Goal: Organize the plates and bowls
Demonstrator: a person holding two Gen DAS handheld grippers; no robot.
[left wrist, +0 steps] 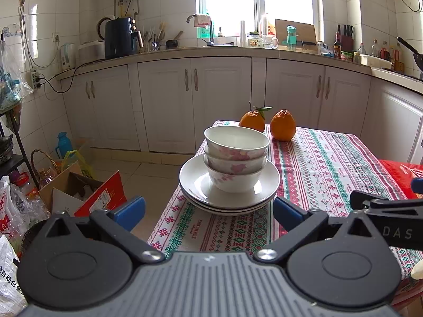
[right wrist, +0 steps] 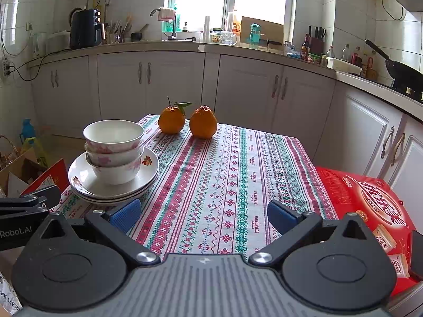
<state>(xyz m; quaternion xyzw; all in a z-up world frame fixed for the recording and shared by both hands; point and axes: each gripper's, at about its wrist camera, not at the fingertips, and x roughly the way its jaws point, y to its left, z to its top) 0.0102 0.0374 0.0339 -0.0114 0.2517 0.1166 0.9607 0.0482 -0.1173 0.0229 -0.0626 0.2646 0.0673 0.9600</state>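
Three white bowls with pink flowers are nested upright on a stack of white plates at the near left corner of the patterned tablecloth. My left gripper is open and empty, just short of the plates. In the right wrist view the bowls and plates sit to the left. My right gripper is open and empty over bare cloth, to the right of the stack.
Two oranges stand at the far table edge. A red box lies at the right edge. An open cardboard box and bags sit on the floor to the left. Kitchen cabinets stand behind.
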